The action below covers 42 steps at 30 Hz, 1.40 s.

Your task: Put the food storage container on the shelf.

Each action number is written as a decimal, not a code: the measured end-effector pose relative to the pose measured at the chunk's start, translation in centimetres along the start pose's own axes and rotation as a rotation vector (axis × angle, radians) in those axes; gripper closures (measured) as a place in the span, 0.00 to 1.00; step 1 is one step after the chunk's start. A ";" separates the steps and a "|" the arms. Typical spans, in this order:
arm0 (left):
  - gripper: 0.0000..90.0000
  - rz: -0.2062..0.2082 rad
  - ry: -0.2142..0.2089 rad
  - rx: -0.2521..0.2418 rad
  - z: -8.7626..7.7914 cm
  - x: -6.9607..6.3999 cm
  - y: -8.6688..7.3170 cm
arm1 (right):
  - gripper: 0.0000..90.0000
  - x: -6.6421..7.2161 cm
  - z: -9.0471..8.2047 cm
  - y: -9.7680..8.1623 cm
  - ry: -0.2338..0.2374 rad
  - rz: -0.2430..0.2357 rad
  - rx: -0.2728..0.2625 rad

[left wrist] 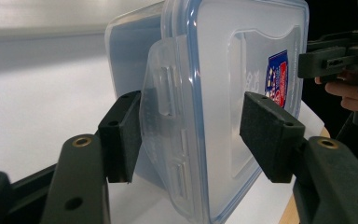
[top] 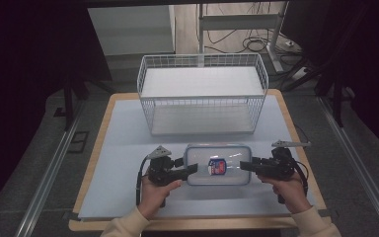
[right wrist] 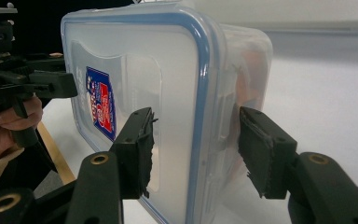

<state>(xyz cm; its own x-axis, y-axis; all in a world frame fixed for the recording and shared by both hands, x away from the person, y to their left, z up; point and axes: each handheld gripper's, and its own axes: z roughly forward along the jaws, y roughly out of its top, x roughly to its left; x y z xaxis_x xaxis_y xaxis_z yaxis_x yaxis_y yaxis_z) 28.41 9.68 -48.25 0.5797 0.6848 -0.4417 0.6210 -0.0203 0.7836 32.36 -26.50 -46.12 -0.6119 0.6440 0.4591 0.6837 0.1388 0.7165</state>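
Near the bench's (top: 128, 148) front edge lies a lidded container (top: 218, 164). Left gripper (left wrist: 191, 135) fingers pinch its side latch; right gripper (right wrist: 196, 149) fingers straddle the opposite end, whether pressing, unclear.

One clear plastic container (top: 218, 164), one white wire basket (top: 202, 94), two hand-held grippers, one table (top: 118, 143).

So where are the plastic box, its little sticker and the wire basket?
plastic box (top: 200, 170): high view, on the clear lid left of the label.
sticker (top: 217, 167): high view, middle of the blue and red label.
wire basket (top: 202, 101): high view, on the front rim.
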 end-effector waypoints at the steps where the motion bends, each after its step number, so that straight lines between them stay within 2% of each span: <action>1: 0.45 0.000 0.000 -0.002 -0.1 0.0 0.1 | 0.52 0.1 0.0 0.1 0.000 -0.004 -0.003; 10: 0.45 0.004 0.005 -0.024 -0.9 0.3 1.2 | 0.52 1.1 0.1 1.8 -0.012 -0.051 -0.030; 19: 0.46 0.005 0.006 -0.047 -1.8 0.5 2.9 | 0.52 2.2 -0.1 3.9 -0.022 -0.084 -0.059; 25: 0.46 0.022 0.009 -0.067 -2.5 0.2 4.3 | 0.52 3.0 -0.6 5.5 -0.025 -0.115 -0.086; 30: 0.46 0.030 0.016 -0.074 -3.0 0.1 5.8 | 0.52 3.3 -0.8 6.6 -0.019 -0.118 -0.096; 42: 0.46 0.054 0.024 -0.104 -4.3 -0.1 8.7 | 0.52 4.6 -1.3 9.6 -0.025 -0.161 -0.134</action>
<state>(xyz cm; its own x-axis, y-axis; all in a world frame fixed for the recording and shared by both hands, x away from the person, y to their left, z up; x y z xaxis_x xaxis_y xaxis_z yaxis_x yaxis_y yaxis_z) 31.51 12.56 -39.58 0.5976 0.7017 -0.3881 0.5300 0.0175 0.8478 35.63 -23.20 -36.45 -0.6979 0.6403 0.3209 0.5176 0.1412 0.8439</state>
